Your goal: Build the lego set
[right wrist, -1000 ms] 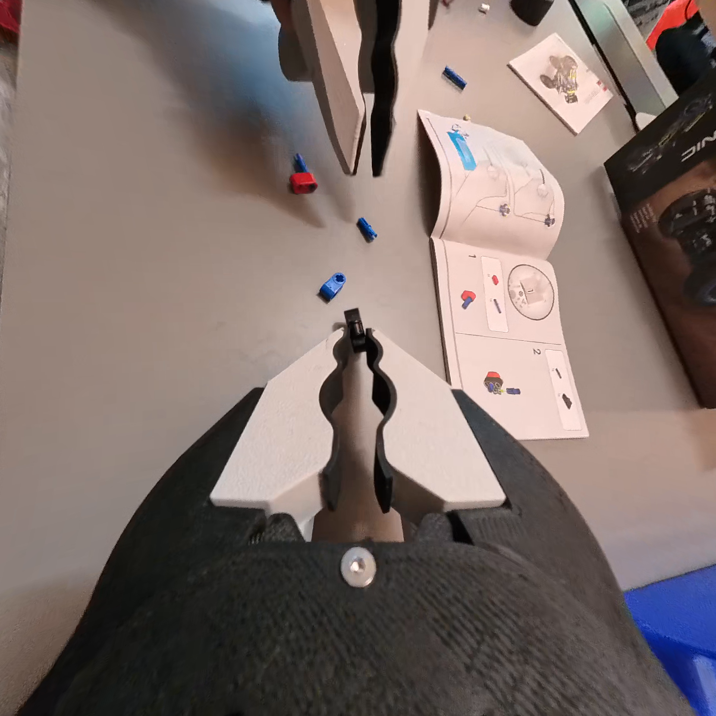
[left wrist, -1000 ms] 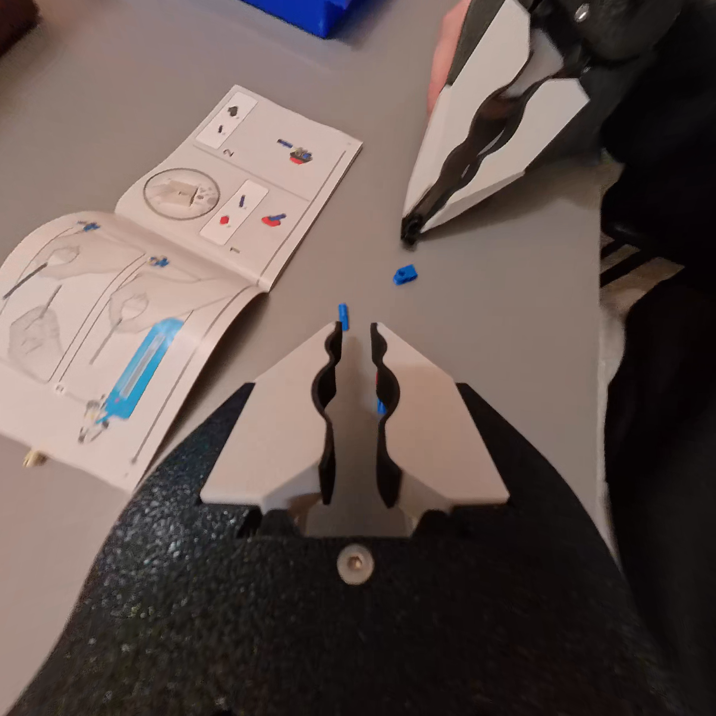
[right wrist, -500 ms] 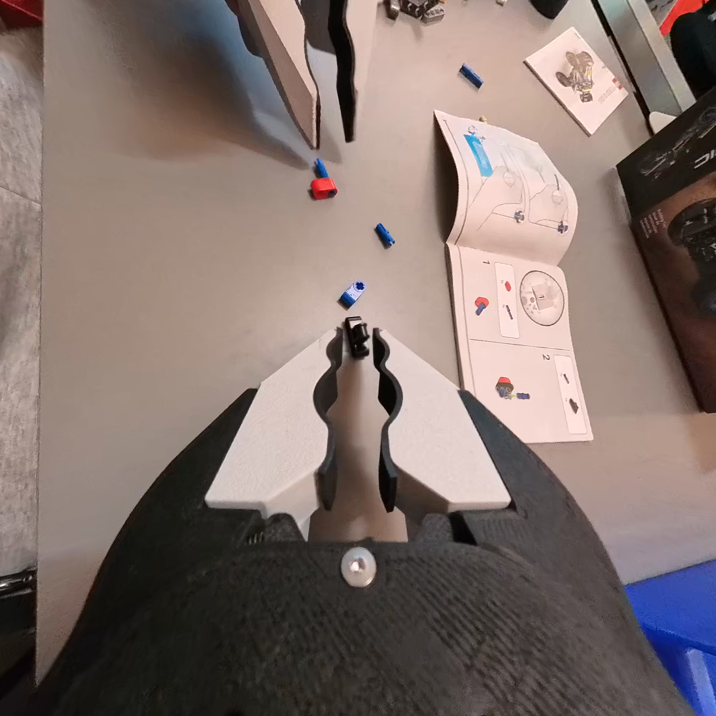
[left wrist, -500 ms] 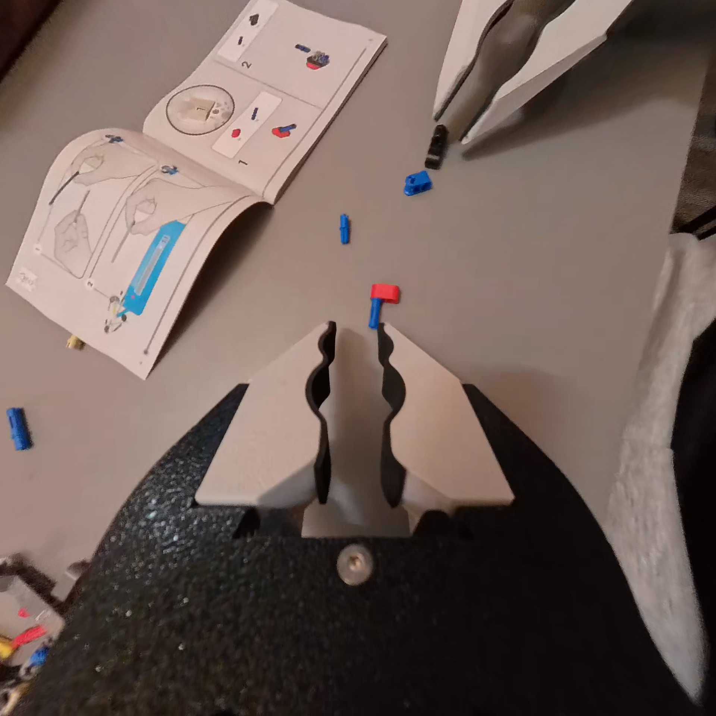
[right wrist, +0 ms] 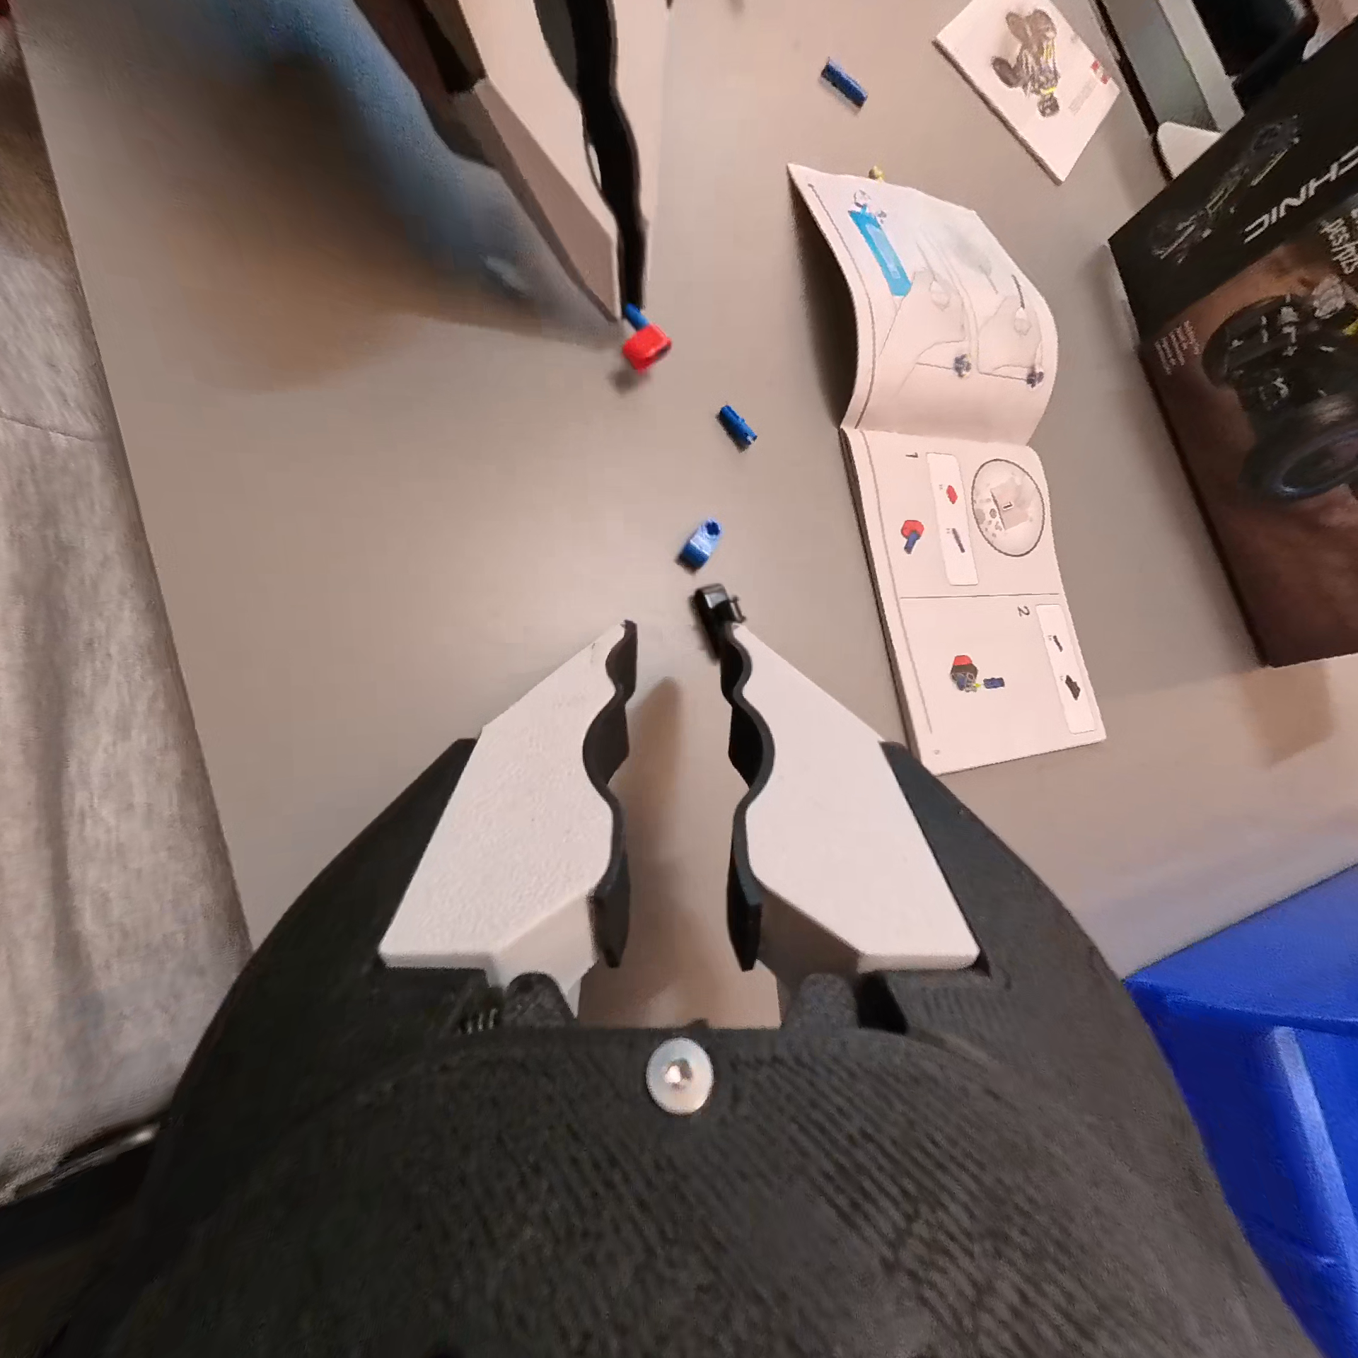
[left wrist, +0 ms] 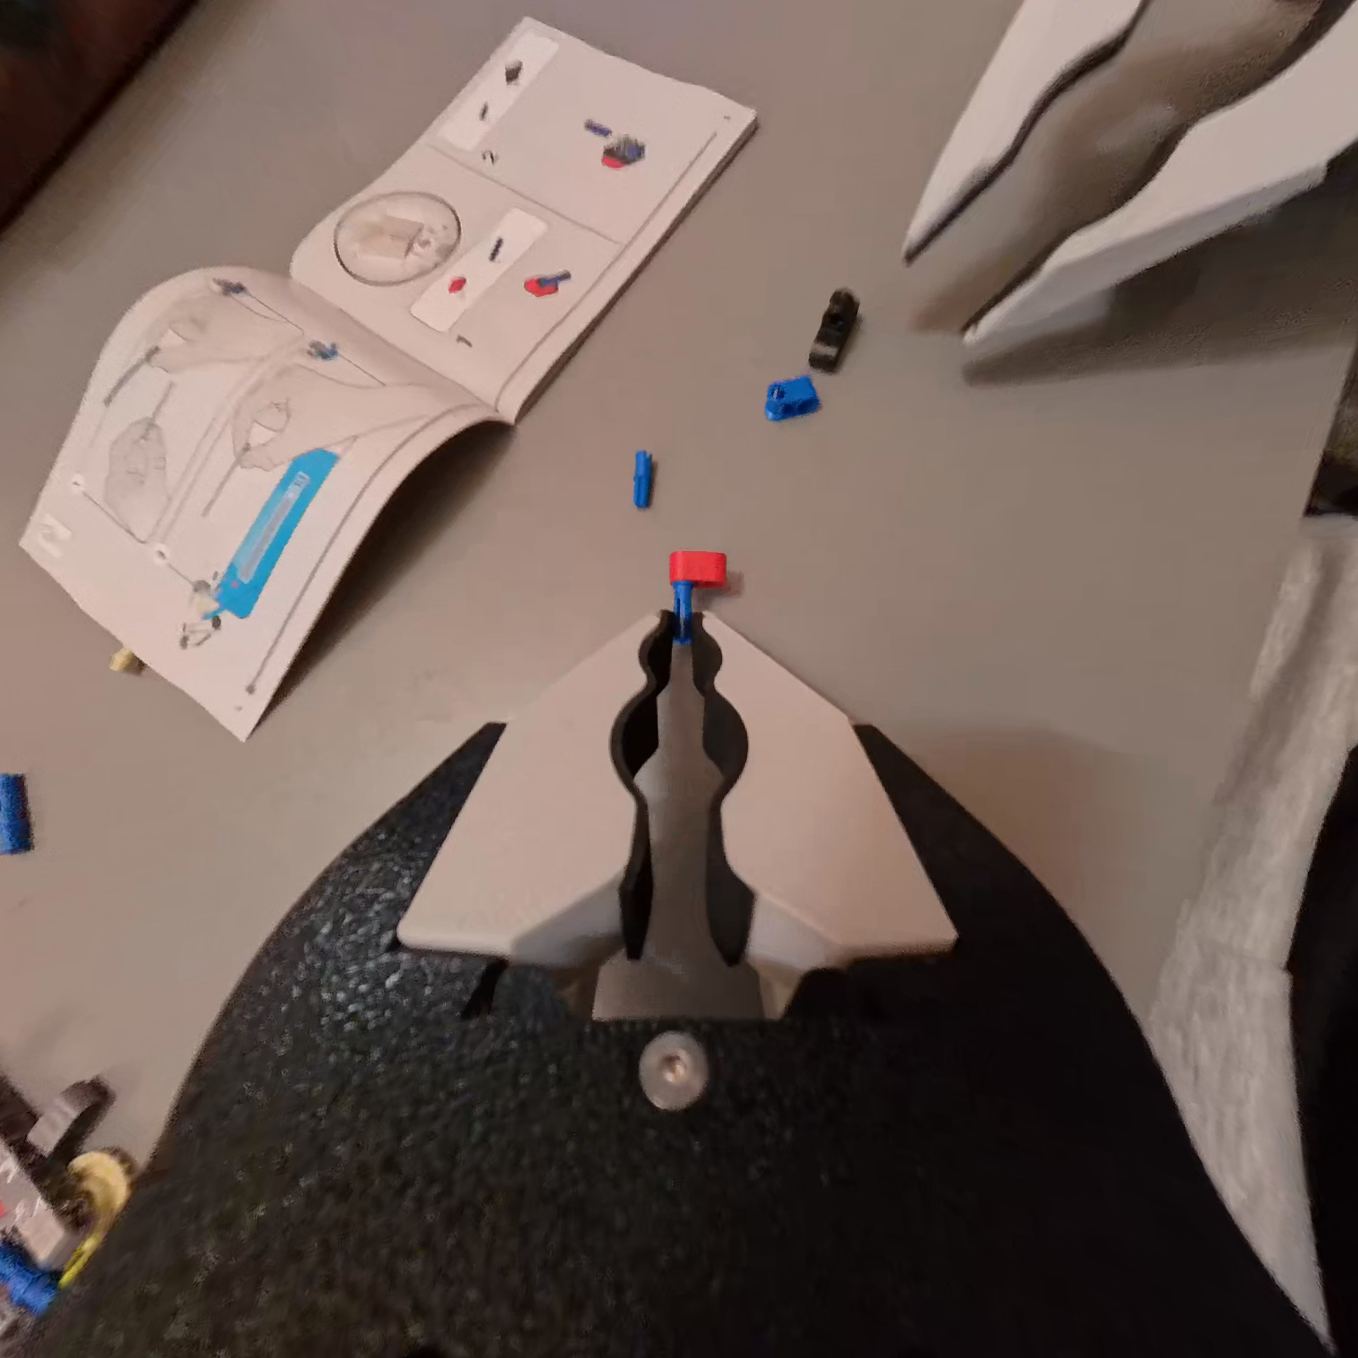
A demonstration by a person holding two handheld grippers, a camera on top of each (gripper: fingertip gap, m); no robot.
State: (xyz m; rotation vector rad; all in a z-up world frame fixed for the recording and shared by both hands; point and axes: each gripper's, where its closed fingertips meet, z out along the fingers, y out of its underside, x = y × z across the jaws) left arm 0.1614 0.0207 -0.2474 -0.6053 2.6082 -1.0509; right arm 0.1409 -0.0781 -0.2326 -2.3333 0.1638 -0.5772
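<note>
My left gripper (left wrist: 683,624) is shut on the blue pin (left wrist: 682,610) that sticks out of a small red piece (left wrist: 697,569), held low over the grey table (left wrist: 1029,588). The right wrist view shows this too, with the left gripper (right wrist: 630,297) and the red piece (right wrist: 647,349). My right gripper (right wrist: 676,632) is open and empty. A small black piece (right wrist: 716,602) lies on the table against its right fingertip. A blue connector (right wrist: 702,544) and a loose blue pin (right wrist: 737,426) lie between the two grippers. The right gripper (left wrist: 940,294) stands open at the top right of the left wrist view.
An open instruction booklet (right wrist: 955,441) lies right of the parts and also shows in the left wrist view (left wrist: 367,367). A dark set box (right wrist: 1249,367), a small leaflet (right wrist: 1029,81) and a blue bin (right wrist: 1264,1102) are on the right. Loose parts (left wrist: 44,1212) lie at the lower left.
My left gripper moved up to the red piece and shut on its blue pin. My right gripper opened and let go of the black piece, which now lies on the table.
</note>
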